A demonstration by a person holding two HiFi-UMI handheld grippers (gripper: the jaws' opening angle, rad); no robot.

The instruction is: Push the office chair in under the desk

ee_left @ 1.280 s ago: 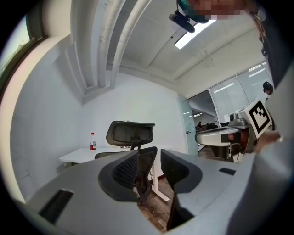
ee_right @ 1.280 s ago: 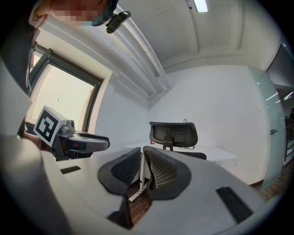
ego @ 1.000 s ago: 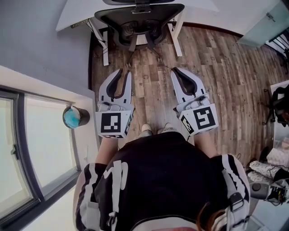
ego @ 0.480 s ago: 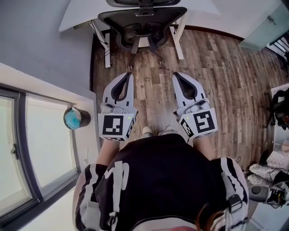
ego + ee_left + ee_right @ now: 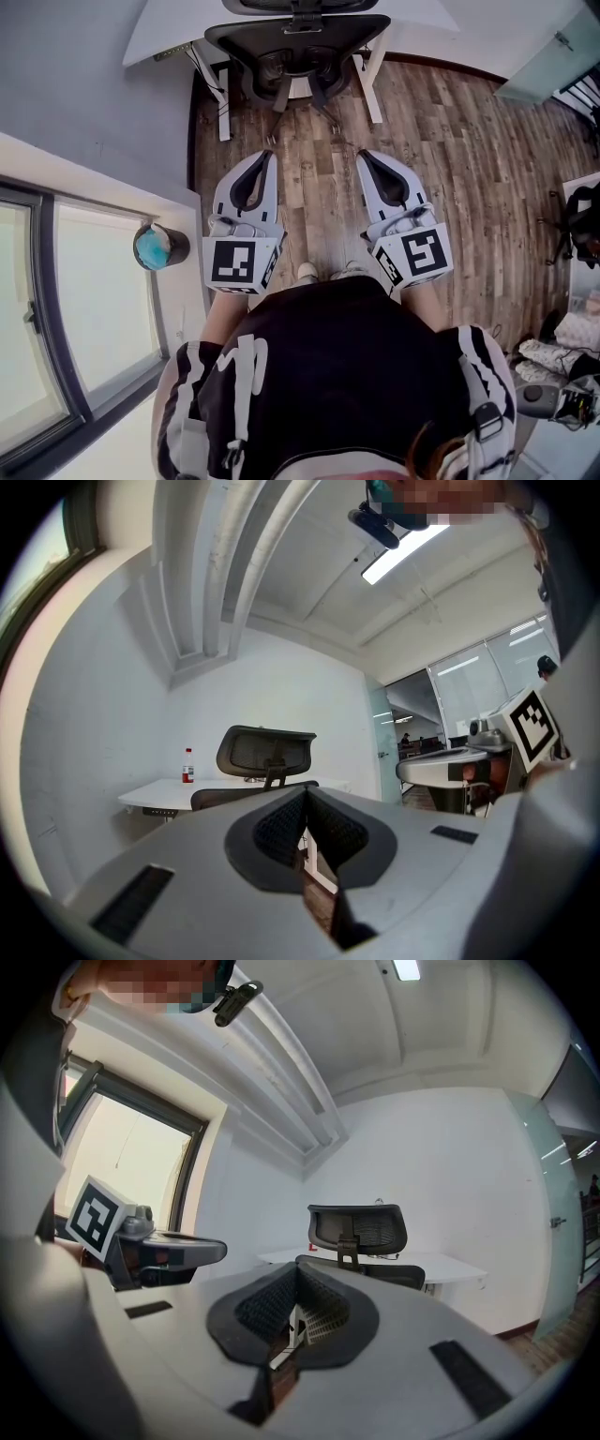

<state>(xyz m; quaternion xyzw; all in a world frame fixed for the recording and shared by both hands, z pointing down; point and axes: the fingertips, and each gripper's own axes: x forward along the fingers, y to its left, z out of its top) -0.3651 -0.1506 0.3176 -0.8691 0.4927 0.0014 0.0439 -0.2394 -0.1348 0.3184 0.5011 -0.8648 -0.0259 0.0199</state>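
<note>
A person stands on a wood floor (image 5: 441,141) holding the left gripper (image 5: 266,157) and right gripper (image 5: 362,156) level, jaws pressed together, empty. Well ahead, the black office chair (image 5: 295,42) sits against the white desk (image 5: 159,28), which bears a red-labelled bottle (image 5: 187,766).

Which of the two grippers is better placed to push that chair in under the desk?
Left, slightly. Both are shut, empty and short of the office chair, but the left gripper points nearer the middle of its backrest; the right gripper sits further to the side.
</note>
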